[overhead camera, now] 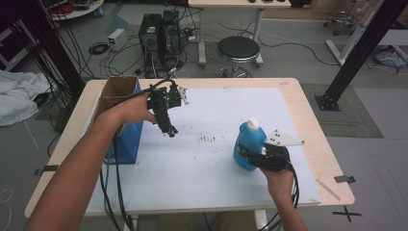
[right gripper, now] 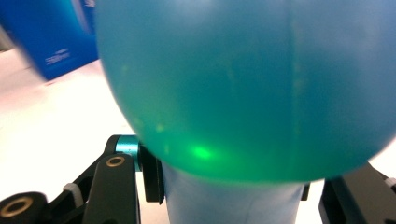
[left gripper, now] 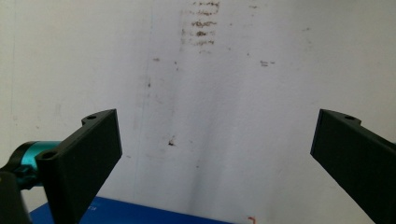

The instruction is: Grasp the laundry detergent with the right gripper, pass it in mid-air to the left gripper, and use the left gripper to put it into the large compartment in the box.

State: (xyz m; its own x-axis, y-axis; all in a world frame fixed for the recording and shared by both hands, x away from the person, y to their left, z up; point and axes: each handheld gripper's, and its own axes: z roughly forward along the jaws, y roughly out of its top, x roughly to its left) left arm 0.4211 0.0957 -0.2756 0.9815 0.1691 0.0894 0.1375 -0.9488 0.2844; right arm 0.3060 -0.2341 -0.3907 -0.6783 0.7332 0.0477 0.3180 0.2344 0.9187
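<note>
Blue bottle clamped low in the right hand-held gripper: tipping and slipping are the risks

Blue translucent plastic bottle (overhead camera: 248, 144) with a white cap stands on the white sheet that covers the counter (overhead camera: 308, 115), toward the person's right; the right hand-held gripper (overhead camera: 251, 155) is closed on its lower body, one jaw on each side. In the right gripper view the bottle (right gripper: 243, 88) bulges wide above the jaws and narrows where they pinch it; the wall looks smooth, rounded and glossy, with liquid tinting it blue-green.

What could go wrong, as I judge it: the grip sits low on a body that swells above it, so a quick lift or swing could let the heavier upper part lean and twist between the flat jaws; smooth curved plastic gives little to bite on, so the bottle may slide down or rotate; a hard squeeze could dent the soft wall; whether the cap is tight I cannot tell, so a tilt might leak.

Farther left, the left hand-held gripper (overhead camera: 168, 129) hangs above the sheet, its jaws wide apart with nothing between them; just beside it stands the tall open blue cardboard box (overhead camera: 122, 120), whose rim the bottle could clip if carried across too low.
</note>
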